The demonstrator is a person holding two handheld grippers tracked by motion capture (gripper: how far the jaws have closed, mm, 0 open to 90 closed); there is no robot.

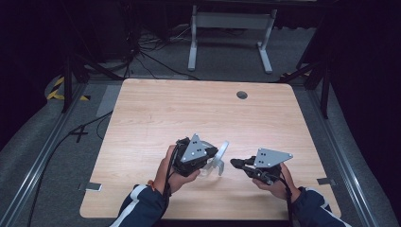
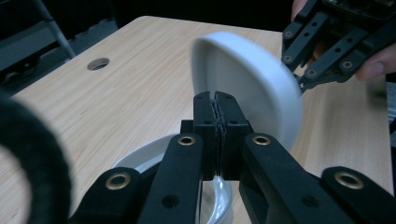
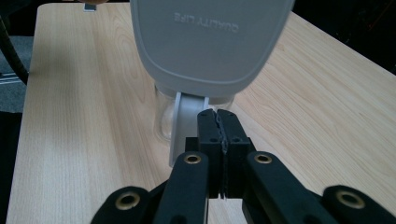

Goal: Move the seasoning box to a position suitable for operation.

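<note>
1. Here we are at the wooden bench (image 1: 156, 113), and all the action sits near its front edge: a clear container (image 3: 164, 116) with a grey hinged lid (image 3: 210, 42) (embossed "QUALITY LIFE") standing swung up.
2. Left hand-held gripper (image 1: 204, 158): in its own view the jaws are pressed together, right at the lid's (image 2: 252, 88) lower rim. Whether they pinch anything between them, I can't tell.
3. Right hand-held gripper (image 1: 235, 162): jaws pressed together, nothing between them, the tips just beside the lid's hinge arm (image 3: 184, 126) and, from the left gripper view, right at the lid's edge.
4. Progress, as I judge it: the lid is raised well off the container's mouth, so the lid work is partway. What's left looks like swinging it fully one way or the other.
</note>
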